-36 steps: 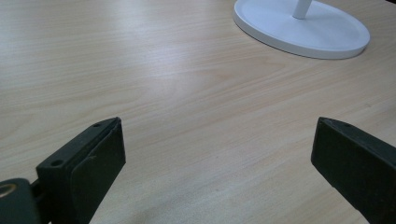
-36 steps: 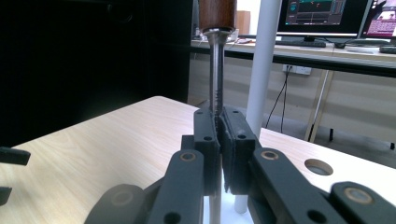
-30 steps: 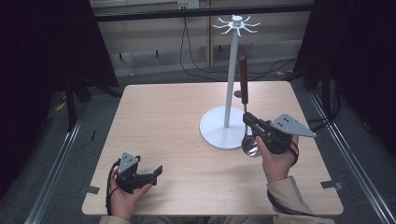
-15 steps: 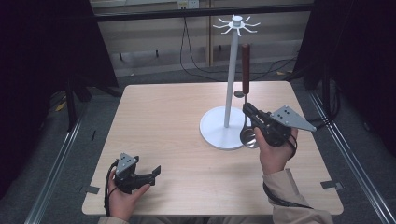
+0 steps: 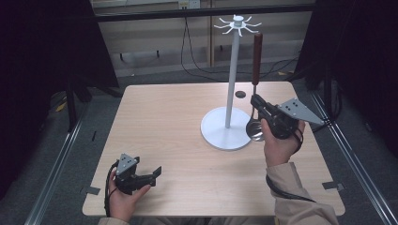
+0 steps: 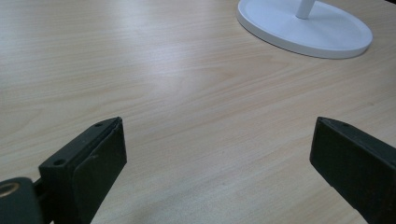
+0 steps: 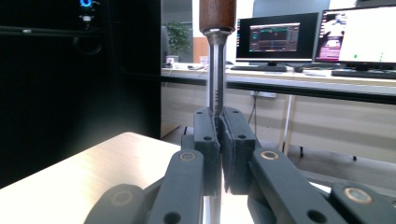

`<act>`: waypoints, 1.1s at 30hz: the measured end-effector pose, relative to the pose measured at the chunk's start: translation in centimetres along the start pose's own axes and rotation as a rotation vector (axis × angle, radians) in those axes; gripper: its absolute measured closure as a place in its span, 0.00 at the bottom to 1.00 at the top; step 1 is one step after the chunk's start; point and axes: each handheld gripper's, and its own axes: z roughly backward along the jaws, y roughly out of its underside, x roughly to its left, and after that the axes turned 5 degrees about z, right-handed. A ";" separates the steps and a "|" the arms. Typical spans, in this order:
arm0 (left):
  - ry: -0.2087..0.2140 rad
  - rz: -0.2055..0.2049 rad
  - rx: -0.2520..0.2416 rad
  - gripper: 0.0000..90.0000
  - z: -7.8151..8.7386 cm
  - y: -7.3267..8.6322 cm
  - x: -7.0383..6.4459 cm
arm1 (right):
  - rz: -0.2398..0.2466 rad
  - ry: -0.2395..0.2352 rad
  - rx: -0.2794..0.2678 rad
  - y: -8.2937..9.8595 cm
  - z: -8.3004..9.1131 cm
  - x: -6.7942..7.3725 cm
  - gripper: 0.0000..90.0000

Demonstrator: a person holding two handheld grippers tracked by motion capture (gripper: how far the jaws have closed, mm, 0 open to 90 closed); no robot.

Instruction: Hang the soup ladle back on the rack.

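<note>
Here, right claw [image 5: 257, 104] raised, clamped on upright ladle [image 5: 256, 89]; left claw [image 5: 152, 174] low, jaws apart.

Two black handheld grippers flank the white stand [image 5: 230, 126]. The left gripper [image 5: 149, 174] carries a small grey three-cornered plate and a black cable looping at the wrist; its jaws are matte black blocks with small screw holes. The right gripper [image 5: 256, 103], nearer the stand, bears a larger grey plate, brass-coloured pivot pins and a black cable. The right sleeve [image 5: 300, 199] appears beige.
</note>
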 end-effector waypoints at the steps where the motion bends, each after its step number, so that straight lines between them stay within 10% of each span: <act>1: 0.000 0.001 -0.002 0.04 0.0 0.0 0.0 | 0.001 0.008 0.002 0.0 0.0 -0.2 0.96; 33: 0.000 -0.026 0.014 0.05 -0.1 0.0 0.2 | 0.005 0.030 0.041 -0.7 -2.4 -1.8 0.96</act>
